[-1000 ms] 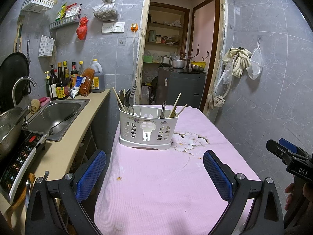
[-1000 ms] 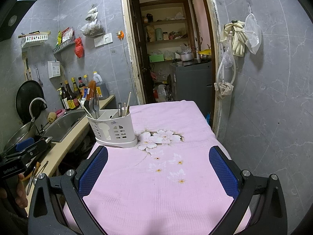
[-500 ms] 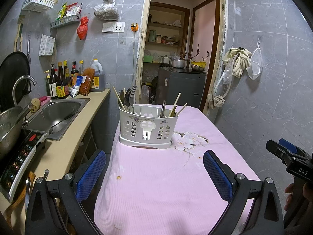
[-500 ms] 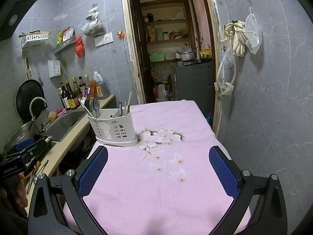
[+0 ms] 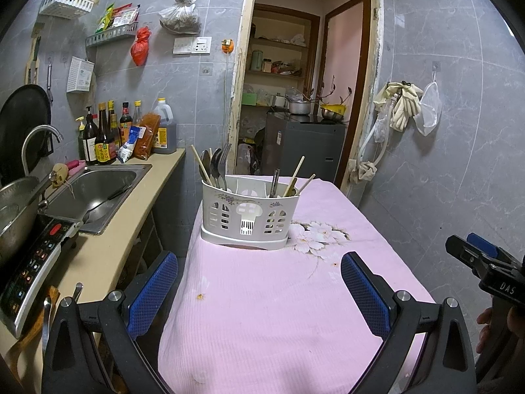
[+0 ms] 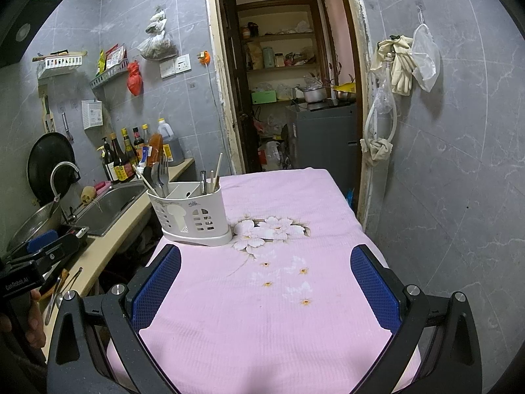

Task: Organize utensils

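Ahead, on pink-clothed worktop: white utensil caddy, upright near the far left edge, beside the flower print. Left compartment: spoons and fork plus one chopstick. Right compartment: more chopsticks, leaning, and a dark-handled piece. Middle compartment: contents not discernible. Left tool: spread wide, holding nothing, above the near cloth, well short of the caddy. Right tool: likewise wide and unloaded, low over the cloth. Off to the left: sink and bottles on the counter.
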{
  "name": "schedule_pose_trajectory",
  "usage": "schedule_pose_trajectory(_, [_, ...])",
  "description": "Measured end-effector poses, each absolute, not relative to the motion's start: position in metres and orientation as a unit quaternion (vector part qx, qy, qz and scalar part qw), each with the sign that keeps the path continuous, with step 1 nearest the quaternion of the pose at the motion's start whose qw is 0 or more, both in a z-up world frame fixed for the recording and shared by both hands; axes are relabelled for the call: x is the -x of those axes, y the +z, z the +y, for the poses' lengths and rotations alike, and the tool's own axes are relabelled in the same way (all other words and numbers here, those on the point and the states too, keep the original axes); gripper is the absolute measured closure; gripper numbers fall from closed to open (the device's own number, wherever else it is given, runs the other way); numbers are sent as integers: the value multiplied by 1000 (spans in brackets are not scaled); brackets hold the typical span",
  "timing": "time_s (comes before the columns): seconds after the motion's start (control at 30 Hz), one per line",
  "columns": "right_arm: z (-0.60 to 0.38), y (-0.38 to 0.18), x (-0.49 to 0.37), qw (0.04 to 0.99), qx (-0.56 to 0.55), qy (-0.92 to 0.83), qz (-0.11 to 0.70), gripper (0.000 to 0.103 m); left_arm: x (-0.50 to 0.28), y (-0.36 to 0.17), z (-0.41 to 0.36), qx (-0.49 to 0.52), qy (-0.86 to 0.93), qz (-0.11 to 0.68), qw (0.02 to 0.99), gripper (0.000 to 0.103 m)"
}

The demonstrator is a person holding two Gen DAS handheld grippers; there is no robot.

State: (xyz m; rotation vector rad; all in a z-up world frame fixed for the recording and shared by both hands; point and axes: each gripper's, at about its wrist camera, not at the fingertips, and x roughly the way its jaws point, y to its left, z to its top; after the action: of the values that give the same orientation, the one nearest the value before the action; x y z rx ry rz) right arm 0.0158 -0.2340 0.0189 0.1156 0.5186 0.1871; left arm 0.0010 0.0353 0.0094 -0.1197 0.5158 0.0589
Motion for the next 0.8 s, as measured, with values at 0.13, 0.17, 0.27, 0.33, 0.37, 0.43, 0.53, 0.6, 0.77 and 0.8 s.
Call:
schedule_pose_trajectory(0.13, [-233,18,-16,961,-57,92,256,1,-1,9,36,58,28,255,965,2])
schedule_pose_trajectory(0.17, [-233,19,-16,960,-57,92,257,1,-2,9,37,58,28,255,965,2])
schedule_pose_trajectory(0.27, [-234,19,-16,961,-57,92,256,1,-1,9,36,59,28,255,965,2])
schedule_pose_trajectory(0.33, [-234,19,-16,960,-57,92,256,1,-1,9,36,59,28,255,965,2])
schedule_pose_trajectory(0.37, [-234,19,-16,961,-57,92,256,1,-1,9,36,59,29,255,965,2])
schedule_pose_trajectory(0.43, [-234,19,-17,961,-56,92,256,1,-1,9,36,59,28,255,965,2])
schedule_pose_trajectory(0.53, [-234,19,-17,960,-56,92,256,1,-1,9,35,59,28,255,965,2])
schedule_pose_trajectory(0.6, [-235,18,-17,960,-56,92,257,1,-1,9,35,59,30,257,964,2])
schedule_pose_trajectory(0.77, [-234,19,-16,960,-56,92,257,1,1,8,26,62,36,259,963,2])
schedule_pose_trajectory(0.8, [-234,19,-16,960,-56,92,257,1,1,7,25,64,37,260,963,2])
